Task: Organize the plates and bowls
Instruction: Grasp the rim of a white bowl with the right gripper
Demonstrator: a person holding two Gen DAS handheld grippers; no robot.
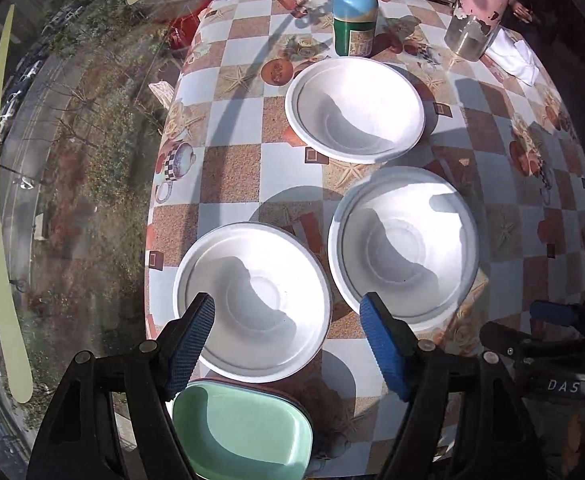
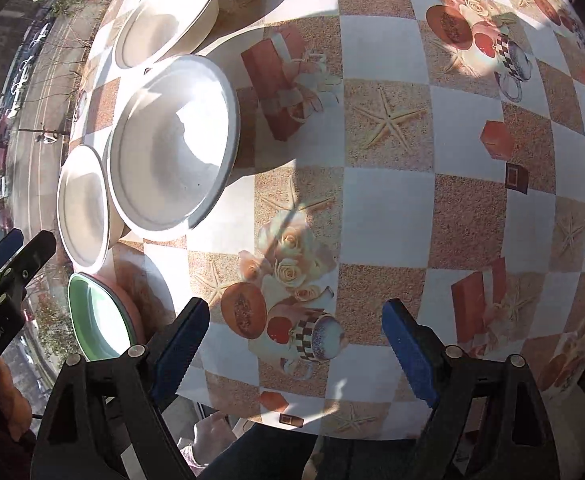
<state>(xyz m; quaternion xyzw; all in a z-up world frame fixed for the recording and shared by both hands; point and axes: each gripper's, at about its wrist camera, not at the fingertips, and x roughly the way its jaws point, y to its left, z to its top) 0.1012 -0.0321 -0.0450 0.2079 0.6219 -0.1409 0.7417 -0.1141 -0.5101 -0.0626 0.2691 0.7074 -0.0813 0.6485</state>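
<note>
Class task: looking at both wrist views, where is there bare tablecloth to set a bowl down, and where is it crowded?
Free: the checkered tablecloth ahead of the right tool, right of the three white bowls. Crowded: the window-side edge, with bowls and green dish under the left tool.

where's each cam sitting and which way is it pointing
Left wrist: above the table's left edge, facing forward over three white bowls and a green dish; shows the open left gripper and part of the right tool.
Right wrist: over the checkered tablecloth, bowls at its left; shows the open right gripper.
Shared: bowls, green dish, tablecloth.

A green-capped bottle (image 1: 354,20) and a jar (image 1: 477,12) stand on the checkered tablecloth (image 1: 232,176).
</note>
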